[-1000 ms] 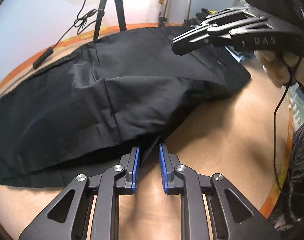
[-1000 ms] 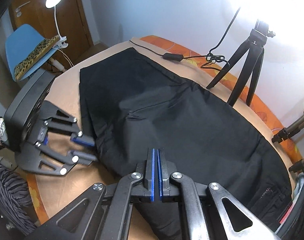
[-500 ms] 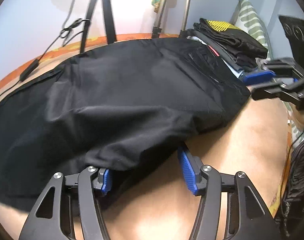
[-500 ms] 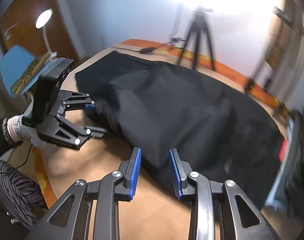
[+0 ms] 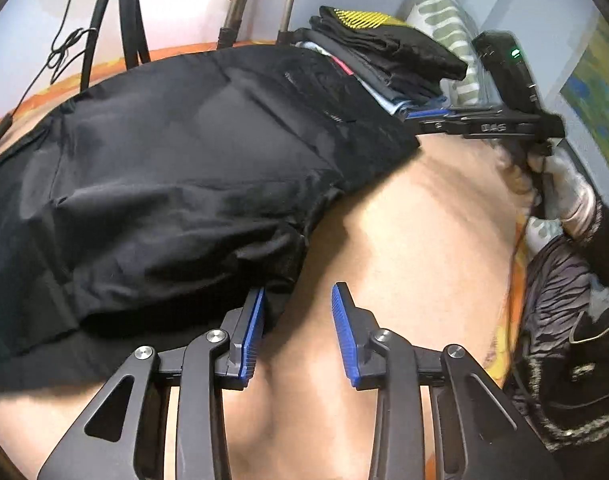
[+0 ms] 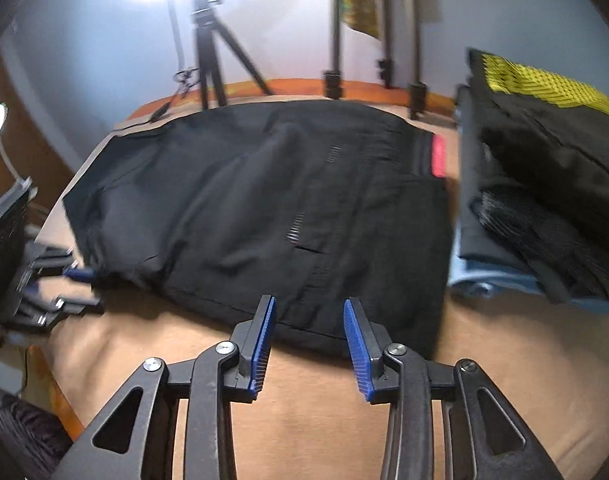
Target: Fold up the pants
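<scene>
Black pants (image 5: pixel 176 168) lie folded over on a tan bed surface (image 5: pixel 416 240); they also show in the right wrist view (image 6: pixel 272 208), with a red waistband tag (image 6: pixel 438 156) at the right. My left gripper (image 5: pixel 298 300) is open and empty at the near edge of the pants, its left finger against the cloth. My right gripper (image 6: pixel 308 308) is open and empty, its fingers straddling the near edge of the pants at the waist end. The right gripper also shows in the left wrist view (image 5: pixel 484 120), by the waist corner. The left gripper shows in the right wrist view (image 6: pixel 68 292).
A stack of folded clothes (image 6: pixel 544 200) with a yellow-patterned item on top sits right of the pants, also in the left wrist view (image 5: pixel 384 64). Tripods (image 6: pixel 212 52) and a cable stand at the far edge. An orange rim borders the bed.
Both grippers opened. The right one let go of the cloth and swung to the waist end near the stack. The left one shifted right along the near edge.
</scene>
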A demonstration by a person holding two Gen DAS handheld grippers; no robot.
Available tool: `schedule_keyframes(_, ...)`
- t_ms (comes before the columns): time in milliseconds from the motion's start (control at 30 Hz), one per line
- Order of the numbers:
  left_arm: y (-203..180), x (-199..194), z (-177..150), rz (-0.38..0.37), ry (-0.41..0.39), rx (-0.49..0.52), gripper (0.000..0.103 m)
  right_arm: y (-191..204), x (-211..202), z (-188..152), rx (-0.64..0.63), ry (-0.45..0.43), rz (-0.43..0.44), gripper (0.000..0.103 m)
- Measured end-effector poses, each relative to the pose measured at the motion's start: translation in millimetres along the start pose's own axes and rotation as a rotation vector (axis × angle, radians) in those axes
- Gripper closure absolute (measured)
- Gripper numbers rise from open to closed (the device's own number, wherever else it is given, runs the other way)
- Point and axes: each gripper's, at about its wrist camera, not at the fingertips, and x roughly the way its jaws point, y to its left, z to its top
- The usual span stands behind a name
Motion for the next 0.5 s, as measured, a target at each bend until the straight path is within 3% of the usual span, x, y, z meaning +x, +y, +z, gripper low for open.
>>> schedule_keyframes(67,-0.6,-5.0,0.2,-0.012,-0.014,-0.015,0.071,-6.3,0.1,-0.3,0.026,-0.004,-0.033,0.053)
schedule_keyframes(167,-0.6,-5.0,2.9,0.062,-0.034,-0.017,0.071,-15.6,-4.6,1.0,0.067,-0.036,-0.121,0.030)
schedule_keyframes(300,8.5,5.7,9.5,0.075,-0.057,-0.093,0.071,-38.3,-11.8,-4.8,0.220,-0.043,-0.112,0.029)
schedule_keyframes(333,5.9,12.0,11.4,0.079,-0.045,-0.081,0.073,-45.2,-13.4,-7.4,0.273,-0.040,-0.094,0.029)
schedule_keyframes(400,-2.4,21.0,11.6,0.099,-0.025,-0.039,0.094,-52.2,-15.1,-11.9,0.324,-0.038,-0.089,0.029)
schedule_keyframes(500,-9.3,21.0,10.6,0.114,-0.026,0.002,0.093,-62.0,-15.2,-21.4,0.406,-0.032,-0.071,0.029)
